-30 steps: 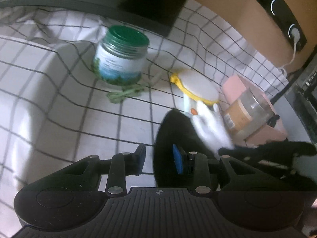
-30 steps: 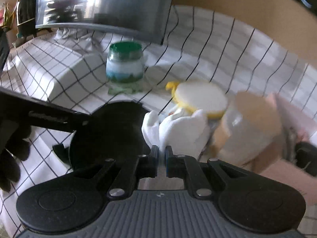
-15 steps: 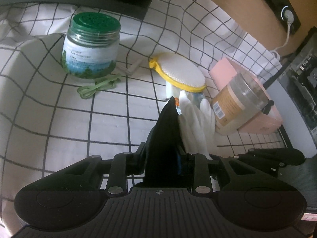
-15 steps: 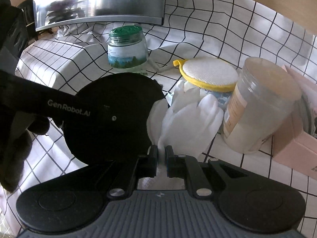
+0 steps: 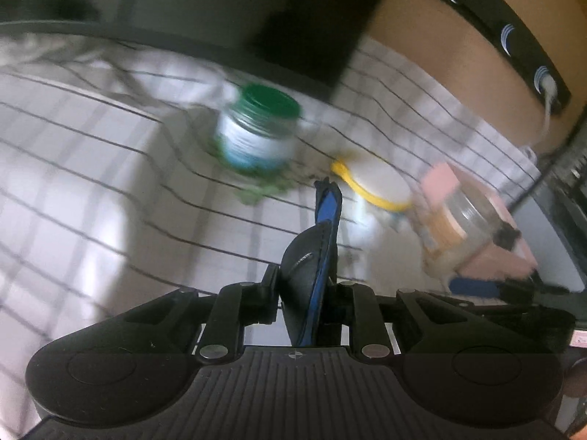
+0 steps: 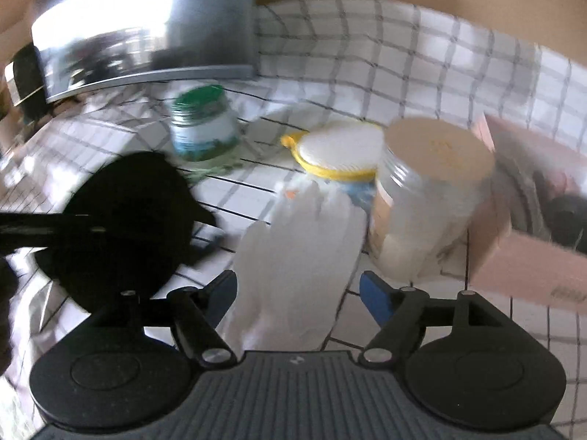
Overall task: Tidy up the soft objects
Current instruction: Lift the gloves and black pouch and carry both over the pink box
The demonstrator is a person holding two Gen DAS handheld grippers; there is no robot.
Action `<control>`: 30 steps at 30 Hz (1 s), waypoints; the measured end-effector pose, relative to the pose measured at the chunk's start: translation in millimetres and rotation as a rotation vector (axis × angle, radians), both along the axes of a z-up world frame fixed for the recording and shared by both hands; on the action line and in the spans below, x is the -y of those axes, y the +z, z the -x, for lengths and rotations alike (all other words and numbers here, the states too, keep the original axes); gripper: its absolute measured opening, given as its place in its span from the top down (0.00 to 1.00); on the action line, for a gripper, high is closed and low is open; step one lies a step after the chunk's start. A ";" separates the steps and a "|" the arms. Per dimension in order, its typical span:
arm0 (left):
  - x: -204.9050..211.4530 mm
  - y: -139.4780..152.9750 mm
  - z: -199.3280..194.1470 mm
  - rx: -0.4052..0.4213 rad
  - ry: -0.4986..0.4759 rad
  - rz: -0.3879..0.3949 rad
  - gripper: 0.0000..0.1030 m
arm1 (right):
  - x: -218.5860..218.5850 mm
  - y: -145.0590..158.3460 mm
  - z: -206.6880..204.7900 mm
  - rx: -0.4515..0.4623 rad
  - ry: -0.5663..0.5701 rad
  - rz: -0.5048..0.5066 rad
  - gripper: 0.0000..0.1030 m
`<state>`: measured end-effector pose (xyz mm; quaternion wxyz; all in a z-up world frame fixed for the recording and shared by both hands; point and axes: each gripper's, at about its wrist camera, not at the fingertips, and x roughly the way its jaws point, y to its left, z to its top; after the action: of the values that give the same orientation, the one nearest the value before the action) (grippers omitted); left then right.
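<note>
Black-and-blue soft pad [image 5: 312,275], thin and seen edge-on, stands clamped between the jaws of the left gripper [image 5: 306,288] at lower centre of the left wrist view. In the right wrist view the same pad shows as a dark round disc at centre left.

The right gripper [image 6: 297,293] has its 2 jaws spread wide apart, gripping nothing. A white fabric glove [image 6: 301,253] lies flat on the white black-checked cloth [image 6: 422,73] between its blue-padded fingers [image 6: 370,295], at lower centre of that frame.

Beyond the glove, mid-frame: a round white pad with a yellow rim [image 6: 341,150], a clear plastic jar with a beige lid [image 6: 429,198] just to its right, and a pink box [image 6: 528,249] at the right edge. A green-lidded glass jar [image 6: 203,124] stands at upper left of centre. Both views are motion-blurred.
</note>
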<state>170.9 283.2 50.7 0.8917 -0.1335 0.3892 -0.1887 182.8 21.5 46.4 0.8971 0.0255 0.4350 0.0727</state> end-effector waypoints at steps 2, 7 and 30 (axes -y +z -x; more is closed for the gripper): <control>-8.2 2.3 3.2 0.010 0.037 -0.001 0.78 | 5.1 -8.1 -8.5 -0.034 -0.043 -0.046 0.28; -20.1 4.7 9.6 0.024 0.094 -0.019 0.78 | -1.0 -22.3 -20.8 -0.070 -0.041 -0.097 0.28; 32.7 145.3 -16.9 0.324 0.179 -0.080 0.78 | 45.6 159.1 -23.3 0.249 0.145 -0.171 0.96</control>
<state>187.8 250.5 196.1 0.9605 -0.0998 0.2345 -0.1117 206.1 -24.0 205.5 0.9310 0.0609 0.3135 0.1767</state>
